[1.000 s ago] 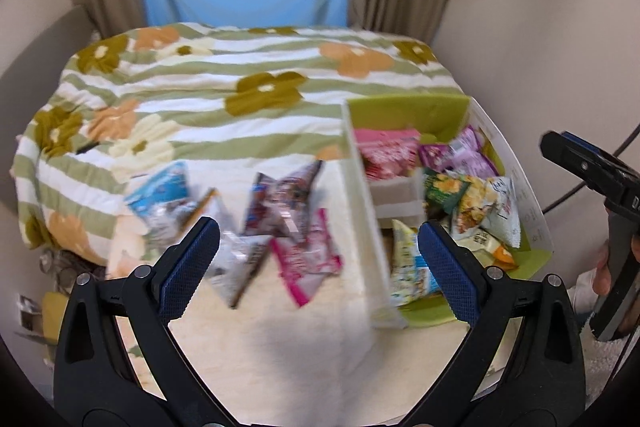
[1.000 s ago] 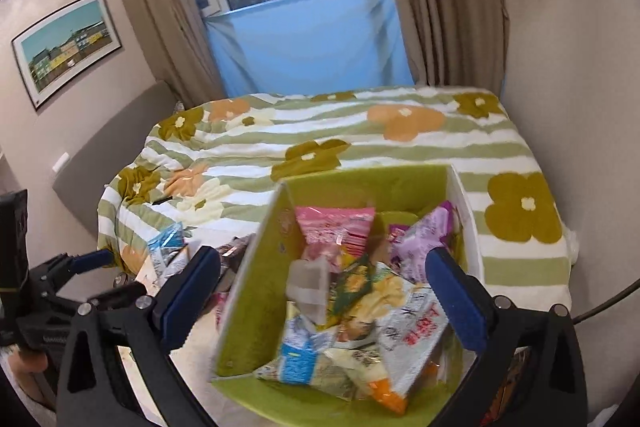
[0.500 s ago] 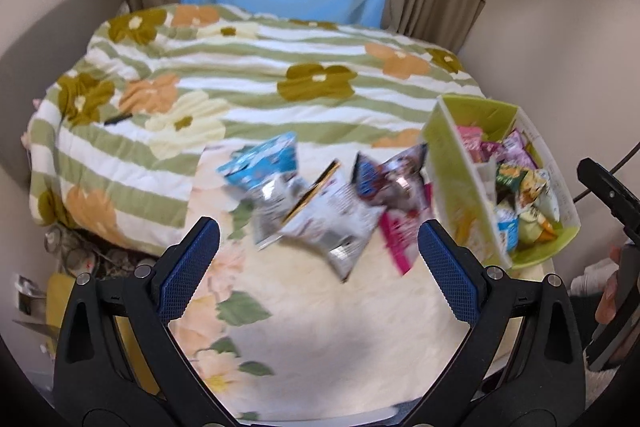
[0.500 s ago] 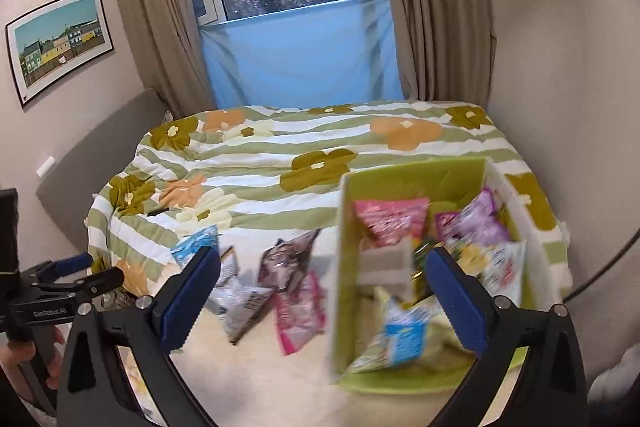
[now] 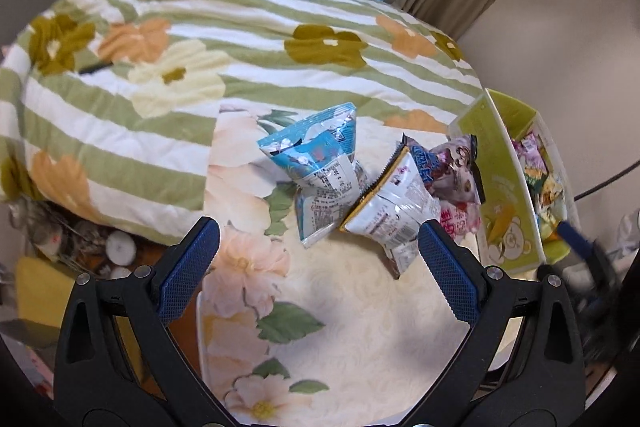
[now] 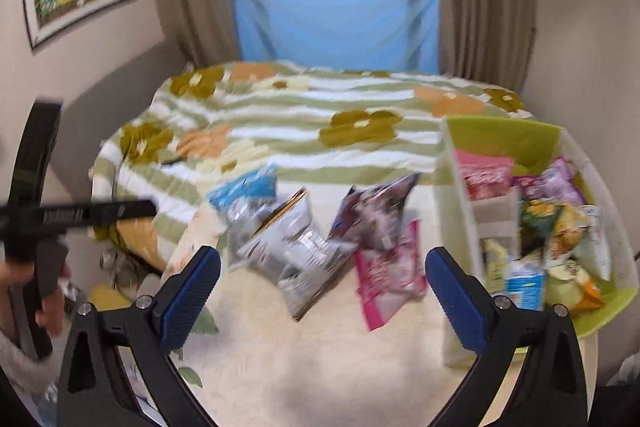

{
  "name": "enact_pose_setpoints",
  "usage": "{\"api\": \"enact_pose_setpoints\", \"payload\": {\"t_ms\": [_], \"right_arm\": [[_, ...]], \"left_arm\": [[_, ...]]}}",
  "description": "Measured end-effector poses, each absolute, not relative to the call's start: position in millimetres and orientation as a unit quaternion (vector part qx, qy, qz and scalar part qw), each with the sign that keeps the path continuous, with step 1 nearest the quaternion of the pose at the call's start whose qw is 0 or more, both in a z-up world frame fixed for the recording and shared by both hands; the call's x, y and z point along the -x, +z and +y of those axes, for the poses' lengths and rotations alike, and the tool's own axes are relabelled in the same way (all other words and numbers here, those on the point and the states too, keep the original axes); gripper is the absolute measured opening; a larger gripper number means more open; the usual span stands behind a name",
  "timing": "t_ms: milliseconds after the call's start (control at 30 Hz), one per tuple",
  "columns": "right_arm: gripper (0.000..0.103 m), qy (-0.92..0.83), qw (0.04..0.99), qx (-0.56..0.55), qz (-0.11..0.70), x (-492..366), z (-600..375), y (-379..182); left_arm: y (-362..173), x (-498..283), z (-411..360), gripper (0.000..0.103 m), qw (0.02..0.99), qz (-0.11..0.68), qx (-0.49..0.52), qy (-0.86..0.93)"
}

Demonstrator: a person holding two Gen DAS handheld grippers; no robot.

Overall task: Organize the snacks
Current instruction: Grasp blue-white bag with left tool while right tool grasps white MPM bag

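Jaws apart on both grippers, nothing held. Loose snack packets (image 5: pixel 348 187) beside green bin (image 6: pixel 500 135). Striped quilt (image 5: pixel 240 39) behind.

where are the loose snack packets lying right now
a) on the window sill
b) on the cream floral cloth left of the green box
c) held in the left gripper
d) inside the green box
b: the blue packet, silver packet and pink packet lie on the cream floral cloth, left of the green box; both grippers are open and hold nothing.
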State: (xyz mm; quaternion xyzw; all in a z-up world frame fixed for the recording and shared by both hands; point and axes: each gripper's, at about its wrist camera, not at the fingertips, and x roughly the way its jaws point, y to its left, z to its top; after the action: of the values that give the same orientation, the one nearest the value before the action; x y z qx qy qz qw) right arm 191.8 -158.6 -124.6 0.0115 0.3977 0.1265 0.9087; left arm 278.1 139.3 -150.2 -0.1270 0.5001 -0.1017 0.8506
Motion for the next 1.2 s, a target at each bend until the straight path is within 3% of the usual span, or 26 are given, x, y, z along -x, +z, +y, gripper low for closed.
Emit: {"api": "enact_pose_setpoints", "payload": {"t_ms": [400, 733, 833, 900, 1000, 1200], "right_arm": [[0.102, 0.193, 0.871, 0.073, 0.446, -240.9, -117.2, -207.3], [0.102, 0.250, 0.847, 0.159, 0.441, -266.0, -90.7, -239.5], [0.102, 0.260, 0.842, 0.161, 0.445, -271.7, -88.7, -244.4], [0.102, 0.262, 0.840, 0.165, 0.445, -275.2, -88.5, -246.5], [0.099, 0.264, 0.838, 0.164, 0.449, -278.0, -89.1, -249.4], [0.091, 0.265, 0.832, 0.168, 0.457, -280.3, -85.4, -255.2]], "left_arm": [[-227.8, -350.7, 120.1, 0.099, 0.821, 0.536, 0.166, -0.109], [-263.6, -385.9, 102.8, 0.098, 0.803, 0.553, 0.194, -0.106], [-270.4, -390.7, 101.3, 0.089, 0.798, 0.558, 0.199, -0.106], [-276.2, -392.3, 101.2, 0.072, 0.792, 0.567, 0.199, -0.106], [-281.9, -392.0, 100.7, 0.061, 0.786, 0.575, 0.200, -0.108], [-278.9, -385.9, 104.8, 0.059, 0.788, 0.578, 0.185, -0.107]]}}
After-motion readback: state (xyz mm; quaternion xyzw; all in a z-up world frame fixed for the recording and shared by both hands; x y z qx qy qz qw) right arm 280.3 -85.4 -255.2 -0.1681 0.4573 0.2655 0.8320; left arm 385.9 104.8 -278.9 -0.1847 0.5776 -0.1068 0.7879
